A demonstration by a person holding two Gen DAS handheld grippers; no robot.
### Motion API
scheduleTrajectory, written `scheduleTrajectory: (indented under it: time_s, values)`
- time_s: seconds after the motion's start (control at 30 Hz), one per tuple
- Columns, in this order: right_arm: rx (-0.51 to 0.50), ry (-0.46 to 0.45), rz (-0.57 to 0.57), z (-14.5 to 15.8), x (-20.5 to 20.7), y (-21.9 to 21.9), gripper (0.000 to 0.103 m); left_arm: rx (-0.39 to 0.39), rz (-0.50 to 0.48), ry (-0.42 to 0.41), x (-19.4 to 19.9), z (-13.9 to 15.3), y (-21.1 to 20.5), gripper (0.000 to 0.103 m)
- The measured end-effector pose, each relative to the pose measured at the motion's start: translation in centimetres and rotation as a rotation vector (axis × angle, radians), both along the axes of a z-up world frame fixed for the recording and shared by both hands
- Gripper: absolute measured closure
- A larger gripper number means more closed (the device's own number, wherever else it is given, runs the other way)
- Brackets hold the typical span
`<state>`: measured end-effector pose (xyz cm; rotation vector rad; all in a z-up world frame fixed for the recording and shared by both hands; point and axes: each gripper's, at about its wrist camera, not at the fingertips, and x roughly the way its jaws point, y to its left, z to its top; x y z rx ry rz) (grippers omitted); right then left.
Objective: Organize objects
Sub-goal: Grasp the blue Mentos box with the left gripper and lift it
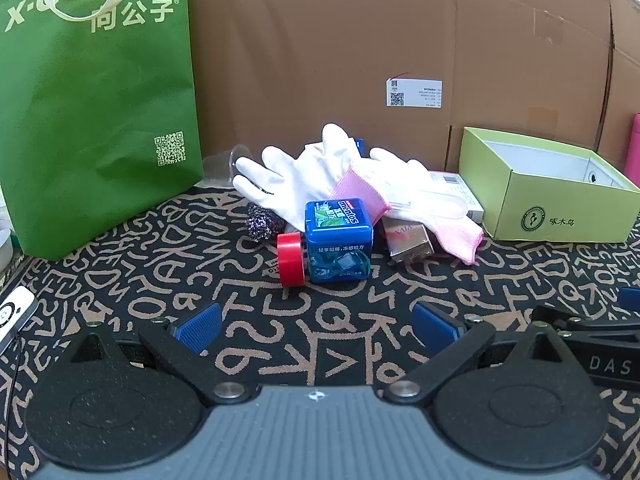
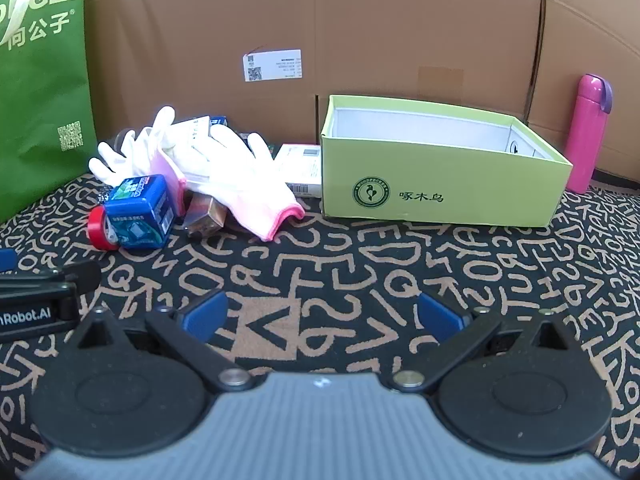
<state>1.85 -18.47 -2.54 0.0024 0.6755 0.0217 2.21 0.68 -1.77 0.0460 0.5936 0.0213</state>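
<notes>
A pile of objects lies on the patterned cloth: a blue Mentos box (image 1: 339, 240) (image 2: 140, 212), a red tape roll (image 1: 291, 259) (image 2: 99, 227), white gloves with pink cuffs (image 1: 304, 172) (image 2: 244, 184), a dark scouring ball (image 1: 262, 222), a shiny brown box (image 1: 408, 242) (image 2: 206, 214) and a clear plastic cup (image 1: 224, 166). An open green cardboard box (image 1: 560, 208) (image 2: 436, 192) stands right of the pile. My left gripper (image 1: 318, 326) is open and empty, in front of the Mentos box. My right gripper (image 2: 322, 316) is open and empty, in front of the green box.
A green shopping bag (image 1: 100, 120) (image 2: 36, 100) stands at the left. A cardboard wall (image 1: 360, 40) runs along the back. A pink bottle (image 2: 590, 136) stands at the far right. A white packet (image 2: 302, 168) lies behind the gloves. A white device (image 1: 14, 312) lies at the left edge.
</notes>
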Motion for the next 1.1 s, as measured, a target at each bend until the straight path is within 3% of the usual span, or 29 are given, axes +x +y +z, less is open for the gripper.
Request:
scheduleTrajectory:
  time_s: [0.27, 0.43, 0.57, 0.8, 0.93, 1.0, 1.03, 1.1]
  values:
    - [0.025, 0.003, 0.037, -0.7, 0.9, 0.1, 0.000, -0.027, -0.008, 0.015, 1.2, -0.6, 0.6, 0.000]
    - [0.075, -0.055, 0.156, -1.1, 1.6, 1.0, 0.000, -0.031, -0.015, -0.008, 3.6, -0.3, 1.0, 0.000]
    - [0.054, -0.084, 0.258, -1.5, 3.3, 3.0, 0.001, -0.040, -0.064, -0.022, 6.3, 0.1, 1.0, 0.000]
    - [-0.023, -0.082, 0.364, -2.9, 7.9, 6.5, 0.032, -0.032, -0.104, 0.038, 11.1, -0.5, 0.6, 0.016]
    - [-0.036, -0.071, 0.396, -3.8, 10.2, 7.9, 0.034, -0.030, -0.122, 0.081, 12.9, -1.5, 0.5, 0.022]
    - [-0.076, -0.073, 0.389, -4.2, 10.8, 8.5, 0.048, -0.038, -0.130, 0.104, 13.8, -2.2, 0.7, 0.030]
    - [-0.085, -0.072, 0.391, -4.3, 10.9, 8.6, 0.052, -0.051, -0.137, 0.119, 14.0, -2.5, 0.8, 0.038]
    - [-0.077, -0.079, 0.384, -4.2, 10.6, 8.3, 0.055, -0.069, -0.135, 0.143, 14.3, -2.9, 1.0, 0.044]
